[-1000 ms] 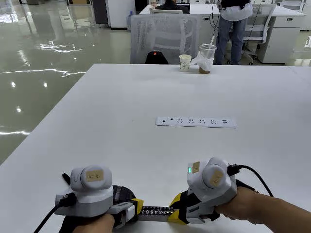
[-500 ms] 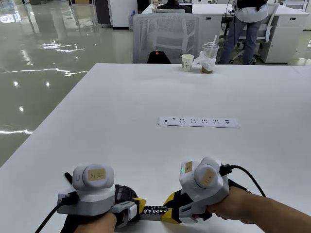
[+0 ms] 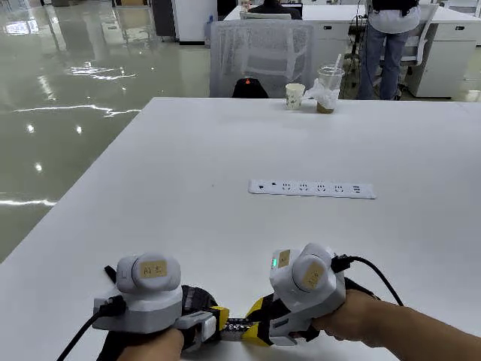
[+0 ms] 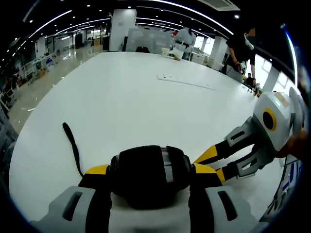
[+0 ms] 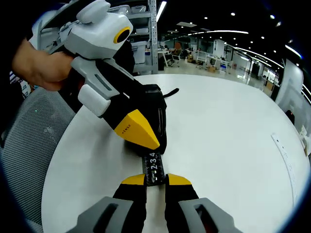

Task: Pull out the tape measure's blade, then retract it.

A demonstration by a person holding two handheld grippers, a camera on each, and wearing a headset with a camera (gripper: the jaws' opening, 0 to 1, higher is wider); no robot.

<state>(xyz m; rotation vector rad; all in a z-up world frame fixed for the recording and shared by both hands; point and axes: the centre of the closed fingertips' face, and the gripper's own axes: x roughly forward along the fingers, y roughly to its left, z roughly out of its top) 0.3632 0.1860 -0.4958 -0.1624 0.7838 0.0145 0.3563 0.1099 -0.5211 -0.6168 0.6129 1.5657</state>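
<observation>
— Tape: where is it, and what holds it?

— At 6 o'clock on the table, by the near edge. The left gripper is closed round the black case. The right gripper is pinched shut on the blade, with only a short length out between them.

— How will it handle?

— I'd judge the case hard, rounded and fairly weighty for its size, so squeezing across its broad sides suits it. The blade looks thin, springy and slick. It should be gripped flat near the tip, since a loose pinch may let the spring snatch it back.

— Do the views differ?

— Yes. The right gripper view reads the numerals 2, 3, 4 on the blade and shows the jaws meeting on it. The left gripper view hides the blade behind the case, but shows a strap lying on the table toward 10 o'clock. The head view adds a power strip well apart, at 12 o'clock from both grippers.
</observation>
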